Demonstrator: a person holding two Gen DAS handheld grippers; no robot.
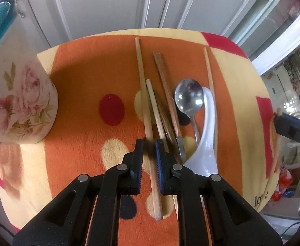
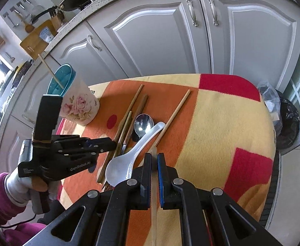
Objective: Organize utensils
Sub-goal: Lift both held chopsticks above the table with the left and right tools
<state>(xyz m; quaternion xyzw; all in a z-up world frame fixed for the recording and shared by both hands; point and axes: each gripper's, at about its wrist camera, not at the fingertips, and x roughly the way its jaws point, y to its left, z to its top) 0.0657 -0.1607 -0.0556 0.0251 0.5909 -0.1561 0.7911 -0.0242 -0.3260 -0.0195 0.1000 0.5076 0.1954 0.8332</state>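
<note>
Your cloth (image 1: pixel 78 174) carries the floral cup (image 1: pixel 20 102) far left. Your left gripper (image 1: pixel 149 146) straddles a pale chopstick (image 1: pixel 148 127), jaws apart, not clamped; your right gripper (image 2: pixel 154 157) pinches another chopstick (image 2: pixel 154 194) beside the white spoon (image 2: pixel 127 162).

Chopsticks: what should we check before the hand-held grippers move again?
1. Right hand-held gripper clamped on the held chopstick: ok.
2. Left hand-held gripper straddling the long pale chopstick: ok.
3. Left hand-held gripper squeezed tight on it: cannot tell; that spot is blurred.
4. Long pale chopstick free of its neighbours: not ok; a shorter chopstick lies against it.
5. Cup upright with its mouth open: ok.
6. Cloth between the left hand-held gripper and the cup bare: ok.
</note>
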